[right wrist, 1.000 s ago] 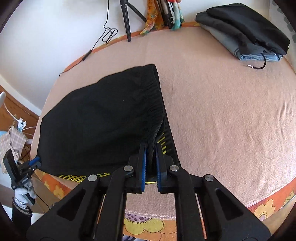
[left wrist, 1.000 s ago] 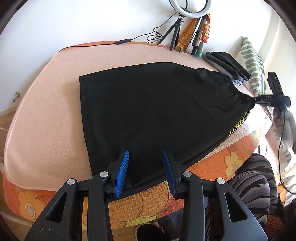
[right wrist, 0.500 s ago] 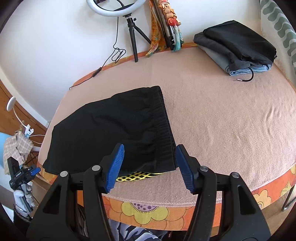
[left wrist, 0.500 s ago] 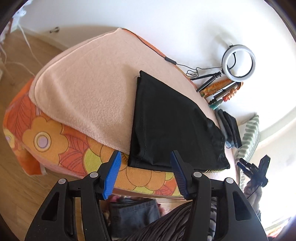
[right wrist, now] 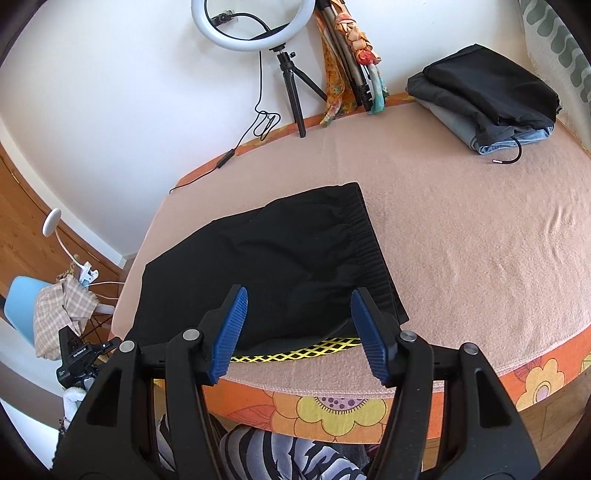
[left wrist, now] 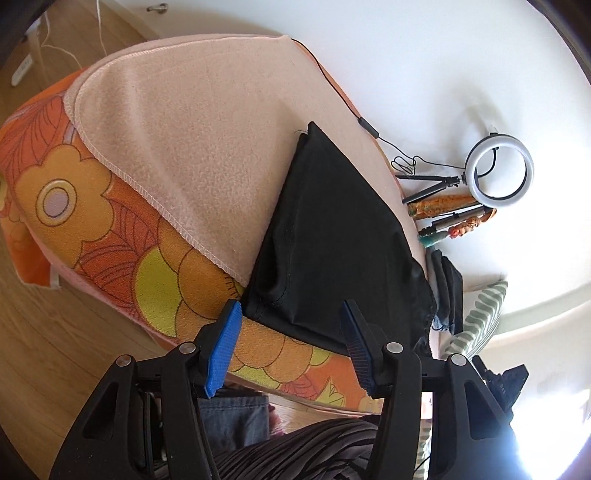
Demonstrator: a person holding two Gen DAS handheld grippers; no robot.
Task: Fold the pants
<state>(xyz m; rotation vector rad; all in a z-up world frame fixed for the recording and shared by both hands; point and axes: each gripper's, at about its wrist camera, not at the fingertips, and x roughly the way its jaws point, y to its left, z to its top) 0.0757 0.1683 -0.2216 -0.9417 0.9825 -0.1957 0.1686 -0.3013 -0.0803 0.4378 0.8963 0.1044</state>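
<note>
The black pants [right wrist: 273,266] lie folded flat on the pink blanket [right wrist: 461,240], elastic waistband to the right, with a yellow mesh strip [right wrist: 306,349] showing under the near edge. My right gripper [right wrist: 299,332] is open and empty, held just above the near edge of the pants. In the left wrist view the pants [left wrist: 332,236] run away from the bed's edge, hem end hanging slightly over it. My left gripper [left wrist: 291,349] is open and empty, off the bed's side by the hem end.
A stack of folded clothes [right wrist: 487,96] sits at the far right corner of the bed. A ring light on a tripod [right wrist: 255,22] and umbrellas [right wrist: 351,59] stand against the wall. The orange flowered sheet [left wrist: 110,229] drapes the bed's side. The person's striped legs [right wrist: 288,458] are below.
My right gripper let go of the waistband, opened and pulled back. My left gripper withdrew off the bed's edge and tilted, staying open. The pants now lie still.
</note>
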